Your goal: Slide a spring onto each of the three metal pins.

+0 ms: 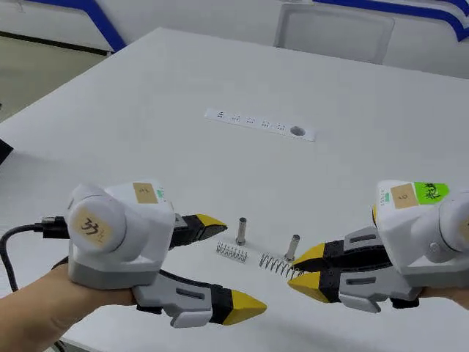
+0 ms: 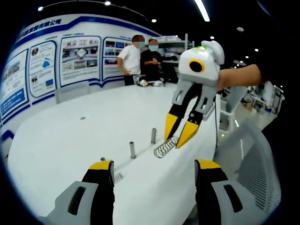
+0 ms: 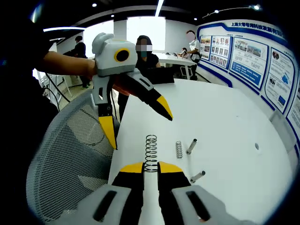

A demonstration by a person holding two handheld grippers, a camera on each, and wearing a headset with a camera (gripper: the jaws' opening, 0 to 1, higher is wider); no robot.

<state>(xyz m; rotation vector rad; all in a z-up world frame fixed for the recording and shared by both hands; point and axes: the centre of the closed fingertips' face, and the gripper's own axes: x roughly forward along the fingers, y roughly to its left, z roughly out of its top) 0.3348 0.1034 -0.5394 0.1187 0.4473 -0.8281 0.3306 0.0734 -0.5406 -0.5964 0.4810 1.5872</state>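
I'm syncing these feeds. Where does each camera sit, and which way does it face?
Head view: on the headset, looking down at the table; left gripper, right gripper, a forearm show.
Left gripper view: on the left gripper, facing the right one; own jaws open.
Right gripper view: facing the left gripper; own jaws clamp the long spring.
All views share that spring.

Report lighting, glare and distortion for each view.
Head view: soft even light, sharp, faint shadows on the white table. Left gripper view: fisheye bending, glaring ceiling light strip. Right gripper view: same bending, long coiled steel spring sharp, blown-out bright panel behind.
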